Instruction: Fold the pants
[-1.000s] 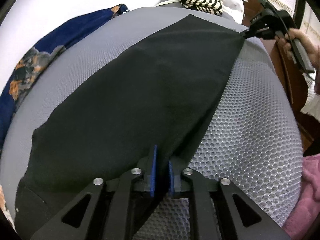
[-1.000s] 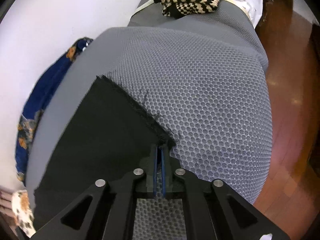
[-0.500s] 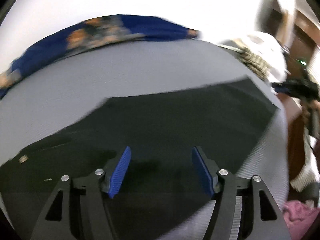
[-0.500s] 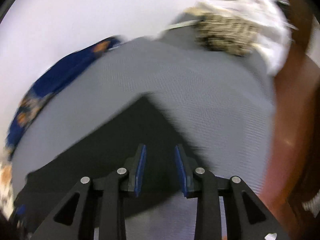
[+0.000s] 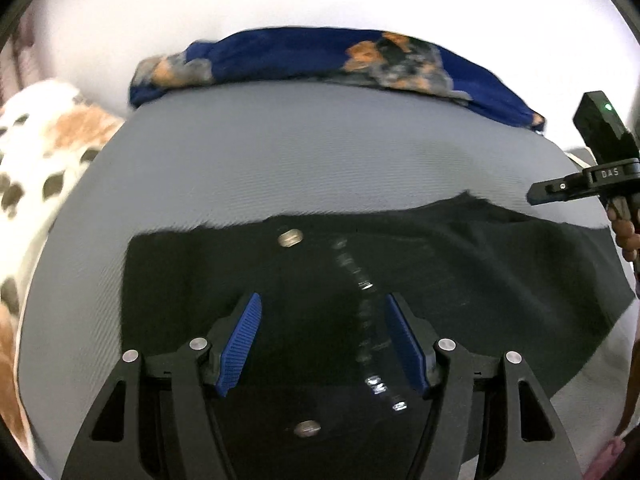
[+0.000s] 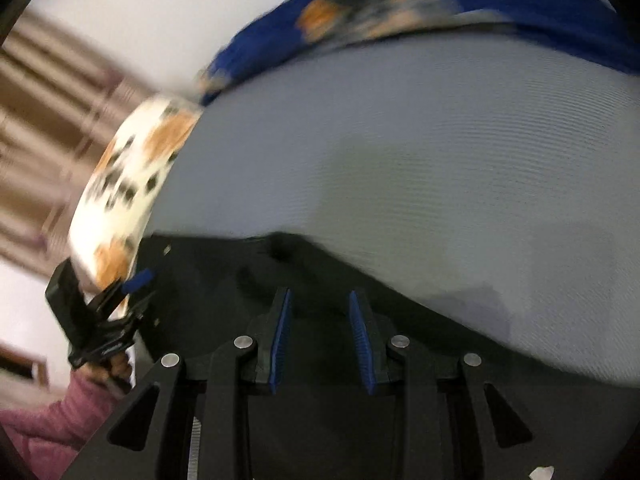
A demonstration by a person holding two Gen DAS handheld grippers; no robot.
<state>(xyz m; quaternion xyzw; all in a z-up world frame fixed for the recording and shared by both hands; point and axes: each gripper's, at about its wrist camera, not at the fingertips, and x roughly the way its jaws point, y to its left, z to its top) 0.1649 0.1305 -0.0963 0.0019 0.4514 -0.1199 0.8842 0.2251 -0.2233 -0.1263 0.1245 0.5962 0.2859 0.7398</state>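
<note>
Black pants [image 5: 440, 264] lie flat on the grey mesh bed surface [image 5: 320, 152], with the zipper [image 5: 360, 288] and a metal button [image 5: 291, 237] facing up. My left gripper [image 5: 322, 300] hovers open over the fly area with nothing between its pads. The right gripper [image 5: 560, 190] shows at the pants' far right edge, held by a hand [image 5: 626, 232]. In the right wrist view my right gripper [image 6: 320, 296] is open a little above the pants [image 6: 224, 276], pads bare. The left gripper [image 6: 132, 288] appears at the left, also open.
A blue floral cloth [image 5: 320, 56] lies along the far edge of the bed against a white wall. A white cloth with orange and dark spots [image 5: 36, 152] sits at the left end. A pink sleeve [image 6: 52, 420] shows at lower left.
Both grippers let go of the pants' edge and opened. Both swung across the bed and rolled, and now face the waistband end and the blue cloth.
</note>
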